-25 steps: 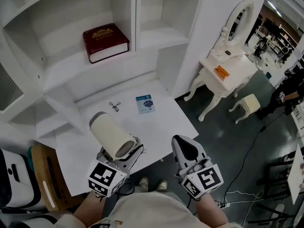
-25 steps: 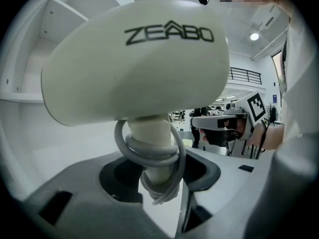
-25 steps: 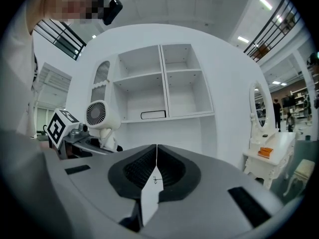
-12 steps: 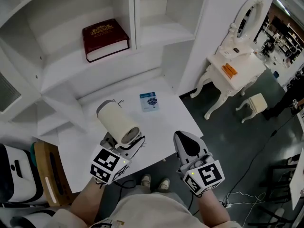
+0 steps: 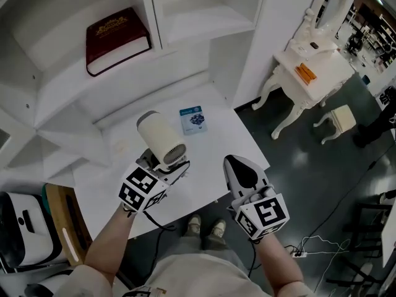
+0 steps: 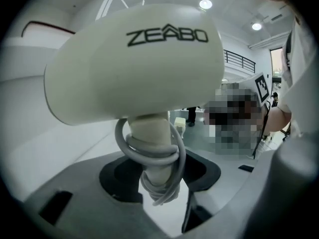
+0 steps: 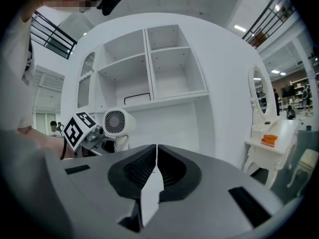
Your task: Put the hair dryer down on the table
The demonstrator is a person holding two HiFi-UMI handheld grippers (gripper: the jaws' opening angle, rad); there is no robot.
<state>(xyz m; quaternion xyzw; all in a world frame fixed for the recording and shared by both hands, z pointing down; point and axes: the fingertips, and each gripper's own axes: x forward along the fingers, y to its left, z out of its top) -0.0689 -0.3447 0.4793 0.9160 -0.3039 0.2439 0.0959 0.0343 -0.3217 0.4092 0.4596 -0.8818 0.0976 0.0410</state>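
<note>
Cream-white, cylinder-barrelled plastic hair dryer [image 5: 160, 138], carried above the white table [image 5: 216, 138] and not yet resting on it, just beside the small blue booklet [image 5: 192, 119]. The left gripper [image 5: 162, 166] is clamped on the dryer's narrow handle, where a grey cord [image 6: 154, 153] is wound round it. The right gripper [image 5: 240, 169] has its jaws pressed together on nothing. The shell looks rigid and smooth and is probably fairly light, yet top-heavy, since the broad barrel sits above the slim handle. The cord-wrapped handle therefore seems the surest place to hold, as the coils should resist slipping. Compared with one second earlier, the dryer has travelled forward and lower over the table toward the booklet, both grippers have advanced, and the left gripper's hold looks unchanged.
</note>
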